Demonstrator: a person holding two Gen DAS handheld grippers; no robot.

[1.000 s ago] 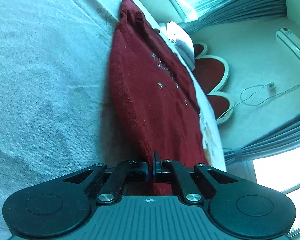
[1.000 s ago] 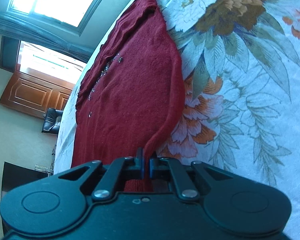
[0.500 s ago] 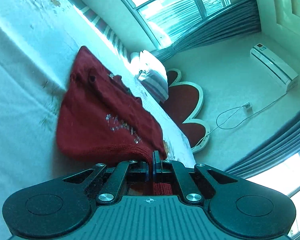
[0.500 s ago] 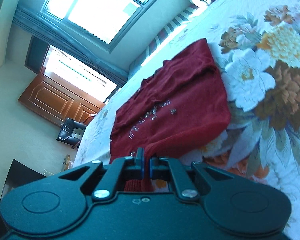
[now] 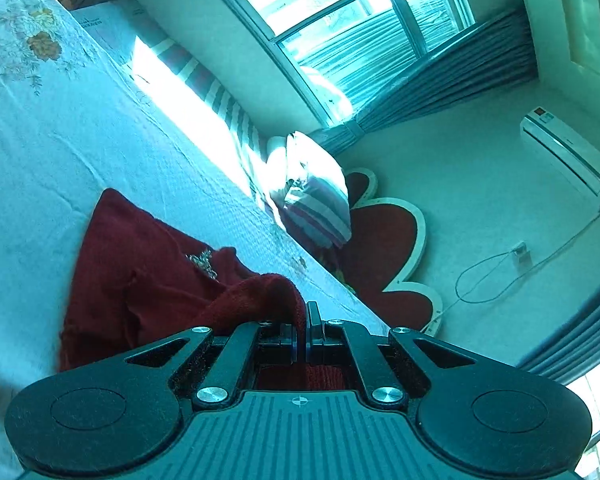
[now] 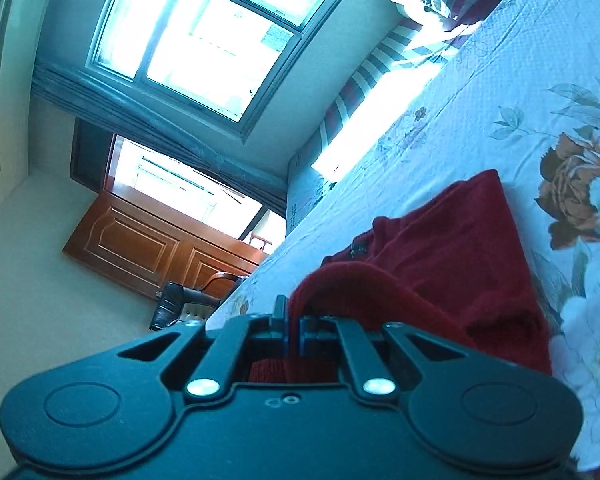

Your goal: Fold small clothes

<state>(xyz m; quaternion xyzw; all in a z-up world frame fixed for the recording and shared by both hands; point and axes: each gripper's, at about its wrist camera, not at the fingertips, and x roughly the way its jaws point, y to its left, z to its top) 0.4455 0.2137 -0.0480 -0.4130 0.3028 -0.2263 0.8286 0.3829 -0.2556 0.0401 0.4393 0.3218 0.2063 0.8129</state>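
Both grippers are clamped on the hem of the red sweater (image 5: 148, 280): left gripper (image 5: 301, 330) fingers pinch knit, right gripper (image 6: 294, 326) the same, hem lifted over the body that lies on the bed (image 5: 40, 140) toward 11 o'clock. To fold well, carry both corners level and together to the far edge. Lower before letting go, or the fold skews.
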